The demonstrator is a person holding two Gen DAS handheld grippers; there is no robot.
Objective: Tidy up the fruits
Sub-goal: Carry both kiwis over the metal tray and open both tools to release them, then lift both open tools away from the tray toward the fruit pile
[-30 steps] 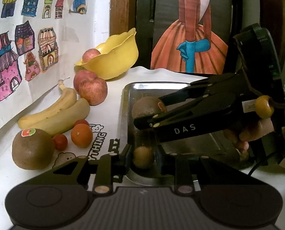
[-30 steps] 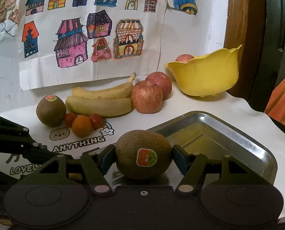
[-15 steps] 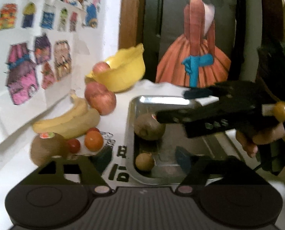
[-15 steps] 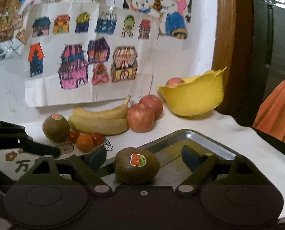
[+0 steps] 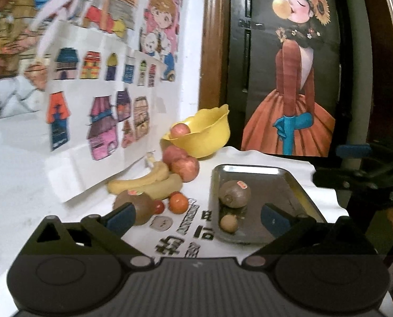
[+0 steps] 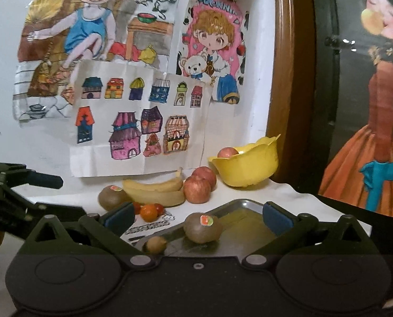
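Note:
A metal tray (image 5: pixel 296 185) (image 6: pixel 249 240) holds a stickered kiwi (image 5: pixel 234 193) (image 6: pixel 203 227) and a small brown round fruit (image 5: pixel 229 223) (image 6: pixel 156 245). My left gripper (image 5: pixel 196 218) is open, pulled back above the table's near side with nothing between its fingers. My right gripper (image 6: pixel 196 218) is open too, raised behind the tray, its pads wide of the kiwi. On the cloth lie another kiwi (image 5: pixel 135 207) (image 6: pixel 112 197), two bananas (image 5: pixel 146 183) (image 6: pixel 154 191), two apples (image 5: pixel 182 165) (image 6: pixel 199 185), an orange (image 5: pixel 178 203) (image 6: pixel 149 212) and small red tomatoes (image 5: pixel 158 207).
A yellow bowl (image 5: pixel 209 134) (image 6: pixel 249 166) with one apple (image 5: pixel 180 130) stands at the back by the wooden door frame. Drawings hang on the wall to the left. The right gripper's body (image 5: pixel 363 182) shows at the right of the left wrist view.
Both grippers let go and opened: the right released the kiwi, the left the small brown fruit, both into the tray. Both then drew back and up, away from the tray.

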